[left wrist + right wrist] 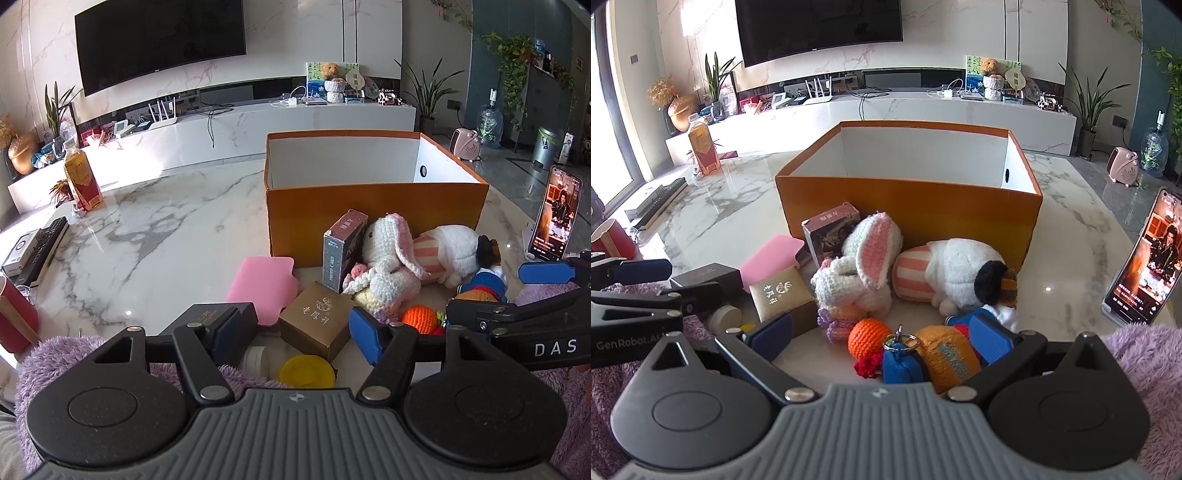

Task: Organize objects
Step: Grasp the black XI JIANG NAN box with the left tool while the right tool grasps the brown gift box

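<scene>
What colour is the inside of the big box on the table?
White inside; the outside of the box is orange. The right wrist view shows it best.

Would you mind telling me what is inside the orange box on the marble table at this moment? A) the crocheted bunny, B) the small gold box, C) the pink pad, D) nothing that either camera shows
D: both wrist views show only bare white inner walls in the orange box, while the crocheted bunny, pink pad and small gold box lie on the table in front of it.
</scene>
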Tool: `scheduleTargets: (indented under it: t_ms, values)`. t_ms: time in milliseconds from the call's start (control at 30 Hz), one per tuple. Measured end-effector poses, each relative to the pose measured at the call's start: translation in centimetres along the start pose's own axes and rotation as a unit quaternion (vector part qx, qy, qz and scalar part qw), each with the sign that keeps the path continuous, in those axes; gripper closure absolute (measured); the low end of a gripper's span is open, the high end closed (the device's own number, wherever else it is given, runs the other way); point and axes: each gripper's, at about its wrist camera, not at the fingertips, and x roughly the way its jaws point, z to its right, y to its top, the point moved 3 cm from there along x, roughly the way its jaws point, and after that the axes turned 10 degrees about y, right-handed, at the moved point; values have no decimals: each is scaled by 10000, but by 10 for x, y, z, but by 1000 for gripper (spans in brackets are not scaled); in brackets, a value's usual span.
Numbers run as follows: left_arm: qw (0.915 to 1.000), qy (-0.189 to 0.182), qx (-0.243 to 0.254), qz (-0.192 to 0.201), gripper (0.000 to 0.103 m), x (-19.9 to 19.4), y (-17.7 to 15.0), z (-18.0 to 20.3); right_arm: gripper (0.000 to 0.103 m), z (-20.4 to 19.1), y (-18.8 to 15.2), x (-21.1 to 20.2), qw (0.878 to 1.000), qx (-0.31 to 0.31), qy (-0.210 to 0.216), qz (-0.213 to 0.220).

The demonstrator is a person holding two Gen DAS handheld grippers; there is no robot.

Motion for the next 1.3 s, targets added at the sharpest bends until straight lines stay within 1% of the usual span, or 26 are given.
scheduleTargets:
  t_ms: [67, 100, 133, 167, 333, 400, 500, 533, 567, 633, 667, 733, 800, 867, 1033, 1067, 1133, 1300]
  values:
    - [9999, -34, -18, -93, 34, 2, -1, -4, 1, -1, 1, 2, 10000, 24, 78, -14]
    - [9999, -44, -28, -149, 41, 4, -1, -7, 1, -2, 1, 3, 9999, 34, 127, -18]
    - [9997, -53, -35, -219, 45, 5, -1, -9, 2, -3, 2, 4, 9999, 28, 165, -22]
    - [9996, -56, -51, -270, 45, 6, -1, -12, 2, -5, 3, 5, 9998, 2, 205, -28]
    - [9991, -8, -27, -414, 45, 12, 1, -31, 23, -19, 10, 13, 9984, -311, 460, -61]
    - [9986, 7, 0, -520, 45, 17, 3, -38, 28, -26, 14, 18, 9973, -443, 586, -93]
    - [9974, 68, 170, -699, 45, 26, 4, -45, 37, -36, 20, 28, 9945, -608, 835, -196]
    - [9968, 96, 265, -747, 44, 29, 3, -48, 38, -39, 21, 32, 9932, -654, 926, -254]
    - [9962, 118, 348, -791, 42, 32, 4, -49, 38, -43, 23, 36, 9917, -711, 1023, -312]
    - [9950, 106, 457, -884, 32, 38, 5, -55, 38, -49, 26, 44, 9887, -830, 1180, -410]
    - [9947, 81, 475, -909, 30, 41, 6, -57, 37, -51, 27, 49, 9874, -891, 1226, -462]
    - [9937, -41, 525, -992, 19, 48, 9, -62, 31, -55, 31, 58, 9850, -986, 1300, -556]
    - [9921, -136, 559, -1118, 15, 57, 11, -67, 31, -58, 35, 68, 9825, -1080, 1357, -680]
    - [9896, -258, 581, -1290, 14, 67, 13, -70, 31, -60, 37, 79, 9790, -1200, 1420, -832]
    - [9822, -430, 526, -1754, 14, 93, 16, -81, 31, -65, 41, 107, 9696, -1533, 1467, -1218]
    - [9806, -457, 520, -1833, 13, 97, 16, -83, 30, -66, 41, 112, 9678, -1571, 1485, -1289]
    - [9771, -592, 492, -1984, 12, 104, 16, -86, 25, -66, 42, 119, 9654, -1623, 1493, -1388]
    - [9668, -866, 497, -2352, 11, 119, 16, -87, 21, -68, 43, 133, 9603, -1739, 1558, -1529]
